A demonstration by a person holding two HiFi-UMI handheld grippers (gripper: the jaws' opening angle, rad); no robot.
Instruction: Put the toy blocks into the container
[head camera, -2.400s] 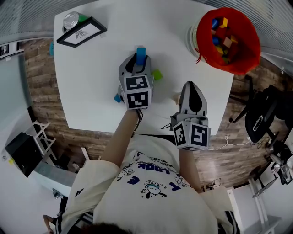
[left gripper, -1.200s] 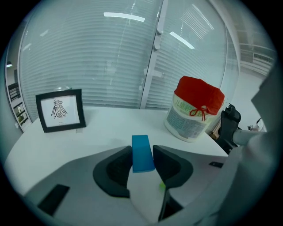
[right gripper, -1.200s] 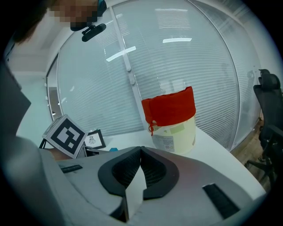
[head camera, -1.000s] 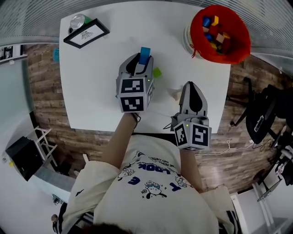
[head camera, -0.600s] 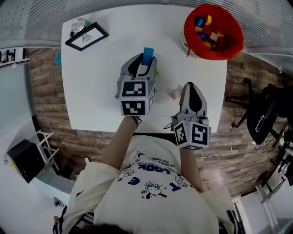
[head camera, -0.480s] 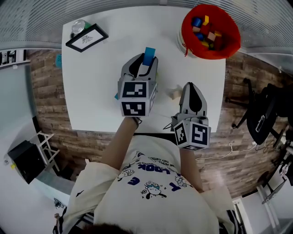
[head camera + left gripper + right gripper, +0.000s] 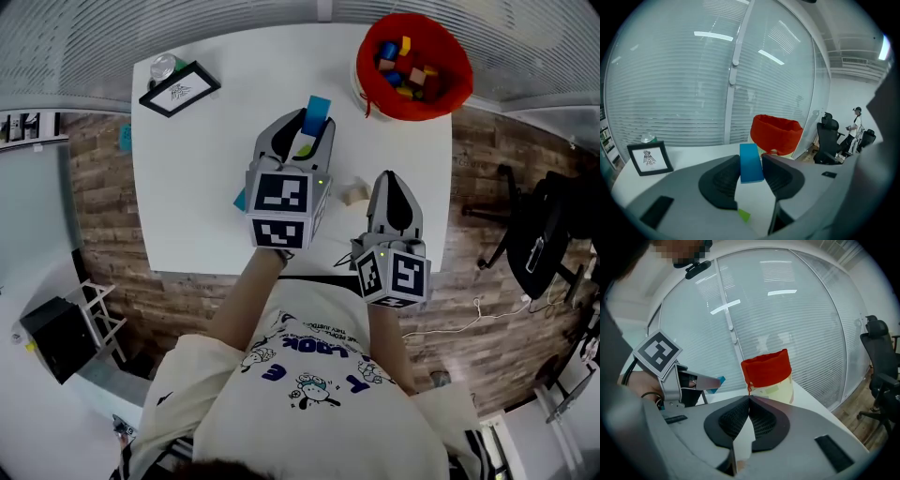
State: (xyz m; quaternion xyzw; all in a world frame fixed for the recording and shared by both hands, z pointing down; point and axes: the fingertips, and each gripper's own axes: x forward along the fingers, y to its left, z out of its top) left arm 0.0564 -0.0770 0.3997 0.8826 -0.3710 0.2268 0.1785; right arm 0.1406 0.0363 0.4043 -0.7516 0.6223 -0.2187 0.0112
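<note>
My left gripper (image 7: pixel 305 128) is shut on a blue block (image 7: pixel 317 111) and holds it upright above the white table (image 7: pixel 197 169). In the left gripper view the blue block (image 7: pixel 751 163) sits between the pads, with the red container (image 7: pixel 776 133) beyond it. The red container (image 7: pixel 413 54) stands at the far right corner with several blocks inside. A green block (image 7: pixel 306 148) lies on the table under the left gripper. A beige block (image 7: pixel 354 193) lies just left of my right gripper (image 7: pixel 393 183), which is shut and empty. A cyan block (image 7: pixel 241 200) peeks out beside the left gripper's cube.
A black picture frame (image 7: pixel 180 88) and a can (image 7: pixel 164 66) stand at the table's far left corner. A black office chair (image 7: pixel 544 234) is on the wooden floor to the right. The table's near edge runs just under both grippers.
My left gripper has risen with the blue block and drifted right, toward the red container. The green block now shows beneath it. The right gripper has hardly moved.
</note>
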